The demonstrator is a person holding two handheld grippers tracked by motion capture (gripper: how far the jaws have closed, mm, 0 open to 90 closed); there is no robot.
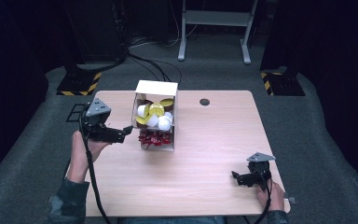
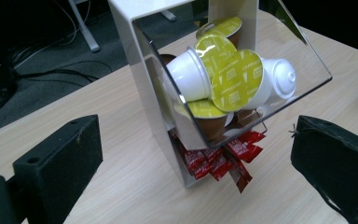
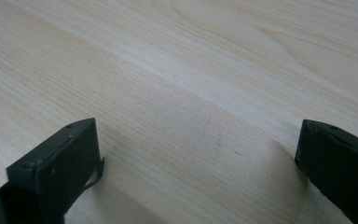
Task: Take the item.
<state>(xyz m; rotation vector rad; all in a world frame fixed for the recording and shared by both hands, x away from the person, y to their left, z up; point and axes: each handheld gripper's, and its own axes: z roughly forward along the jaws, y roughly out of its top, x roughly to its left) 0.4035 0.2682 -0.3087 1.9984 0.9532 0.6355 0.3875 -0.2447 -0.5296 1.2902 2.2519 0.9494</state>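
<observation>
A light wooden table (image 1: 191, 177) sits in a dark room, seen from above. A person's 2 forearms come in from the bottom edge, each hand holding a black gripper with 2 jaws.

Near the middle of the table, toward the far side, stands a white holder (image 1: 156, 88) with clear walls. Its upper part is packed with coffee pods (image 1: 154, 114), some white and some brown, several showing yellow-green foil lids. Below the pods lies a bundle of red sachets (image 1: 154, 138), whose ends stick out past the holder's front.

The left gripper (image 1: 129, 130) is held just beside the holder's left side, pointing at it, with the left hand (image 1: 81, 149) wrapped around its body. From the left gripper view, its jaws stand wide apart with nothing between them, and the holder (image 2: 140, 51) rises straight ahead. The pods (image 2: 228, 79) press against the clear wall, and the red sachets (image 2: 223, 158) fan out on the table under them.

The right gripper (image 1: 234, 176) rests low near the table's front right corner, well apart from the holder, gripped by the right hand (image 1: 270, 193). From the right gripper view, its jaws are also spread wide and empty over the table (image 3: 191, 93).

A small dark round hole (image 1: 204, 101) marks the tabletop near the far edge.
</observation>
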